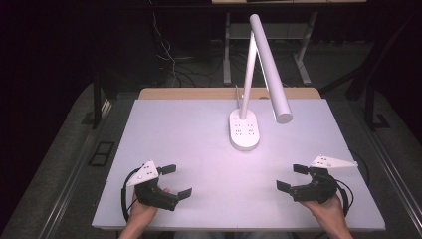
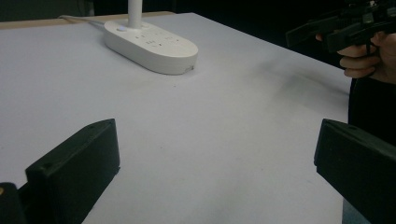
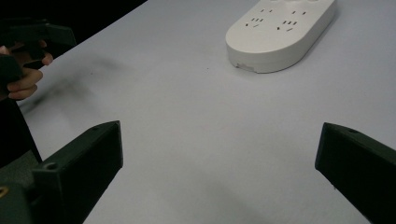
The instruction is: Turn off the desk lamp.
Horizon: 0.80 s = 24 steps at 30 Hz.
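Standing by the table, I'd say nothing has begun yet. One lamp sits on it, toward the far middle, its oval white base flat on the surface, a thin stem rising from it and a long tube head angled out to the right. It is the nearest thing to either tool and is well apart from both.

Two grippers are out, one in each of the person's two hands, low at the near edge. The left gripper has its jaws spread wide with nothing between them; in the left gripper view the base lies ahead across bare tabletop. The right gripper is spread just the same and empty too, aimed inward toward the base.

My guess is that all the work is left: reaching, touching or gripping the lamp. Its base carries small marked buttons, too small to read. Count: one lamp, two grippers, one table.
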{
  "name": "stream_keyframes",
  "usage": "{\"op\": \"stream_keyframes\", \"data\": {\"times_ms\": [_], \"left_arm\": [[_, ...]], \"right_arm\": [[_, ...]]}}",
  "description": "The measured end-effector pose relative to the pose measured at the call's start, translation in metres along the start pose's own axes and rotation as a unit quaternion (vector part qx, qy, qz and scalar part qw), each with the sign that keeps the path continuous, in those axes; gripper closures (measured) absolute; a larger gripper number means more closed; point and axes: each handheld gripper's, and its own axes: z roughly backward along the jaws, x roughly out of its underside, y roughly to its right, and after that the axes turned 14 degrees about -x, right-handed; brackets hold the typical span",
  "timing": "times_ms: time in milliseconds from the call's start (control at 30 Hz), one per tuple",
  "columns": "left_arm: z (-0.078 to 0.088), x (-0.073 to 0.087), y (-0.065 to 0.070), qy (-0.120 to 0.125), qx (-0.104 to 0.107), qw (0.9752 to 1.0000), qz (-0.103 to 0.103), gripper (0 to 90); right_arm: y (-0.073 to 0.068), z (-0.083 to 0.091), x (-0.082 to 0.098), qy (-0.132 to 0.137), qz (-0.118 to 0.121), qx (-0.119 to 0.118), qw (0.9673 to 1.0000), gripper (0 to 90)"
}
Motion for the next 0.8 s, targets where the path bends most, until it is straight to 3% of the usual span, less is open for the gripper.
{"op": "stream_keyframes", "data": {"times_ms": [800], "left_arm": [[0.0004,0.0002,0.0010,0.001,0.001,1.0000,0.002,0.0]], "right_arm": [[0.0016,0.0026,0.0003,-0.012,-0.006,0.001,0.9999,0.8]]}}
